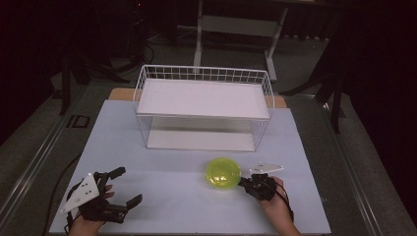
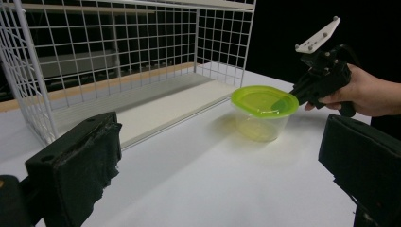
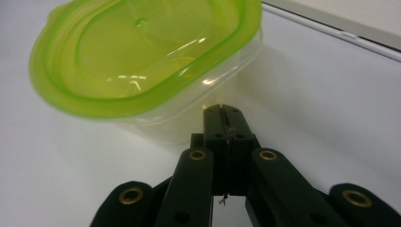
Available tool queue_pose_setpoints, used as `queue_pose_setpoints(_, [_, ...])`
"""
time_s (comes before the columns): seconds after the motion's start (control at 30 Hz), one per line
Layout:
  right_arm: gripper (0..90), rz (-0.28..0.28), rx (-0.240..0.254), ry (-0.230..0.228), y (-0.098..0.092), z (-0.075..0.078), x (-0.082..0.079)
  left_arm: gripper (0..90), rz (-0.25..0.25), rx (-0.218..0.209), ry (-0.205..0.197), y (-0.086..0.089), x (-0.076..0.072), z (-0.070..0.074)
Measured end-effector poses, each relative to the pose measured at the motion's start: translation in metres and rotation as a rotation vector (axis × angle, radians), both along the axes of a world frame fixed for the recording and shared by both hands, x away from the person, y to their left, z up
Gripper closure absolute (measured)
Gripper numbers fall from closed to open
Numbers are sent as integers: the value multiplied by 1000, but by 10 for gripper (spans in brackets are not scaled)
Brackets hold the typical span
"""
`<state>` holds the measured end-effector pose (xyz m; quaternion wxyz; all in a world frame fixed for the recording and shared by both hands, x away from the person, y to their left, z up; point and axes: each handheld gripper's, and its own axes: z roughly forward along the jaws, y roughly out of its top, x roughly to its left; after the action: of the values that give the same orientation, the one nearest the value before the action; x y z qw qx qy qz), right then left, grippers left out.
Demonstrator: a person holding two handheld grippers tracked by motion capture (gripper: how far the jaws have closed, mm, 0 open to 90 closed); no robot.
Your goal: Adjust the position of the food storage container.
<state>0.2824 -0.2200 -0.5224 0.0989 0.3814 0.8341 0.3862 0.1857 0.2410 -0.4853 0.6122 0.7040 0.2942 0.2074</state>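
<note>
Lab-like recording space, dark surround, white table (image 1: 162, 196), stand legs (image 1: 236, 29) behind

1. No readable text, label, brand, number or sign anywhere in the frames.
2. Green lid of the container (image 3: 142, 52): plain, only glare, no moulded lettering legible.
3. Wire rack (image 1: 204, 105) and its white shelves: blank.
4. Grey plates on the grippers: screw heads only, no markings.

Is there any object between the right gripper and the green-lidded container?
No, nothing visible is between them. The right gripper, its fingers closed together, is right at the side of the green-lidded container on the table. The wire rack stands behind, off this path.
</note>
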Motion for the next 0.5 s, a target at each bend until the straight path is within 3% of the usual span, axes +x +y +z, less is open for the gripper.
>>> queue_pose_setpoints(0.27, [900,66,9,18,18,1,-9,9,0,-2,1,0,0,0])
queue_pose_setpoints(0.5, [900,44,13,25,16,0,-6,9,-2,2,1,0,0,0])
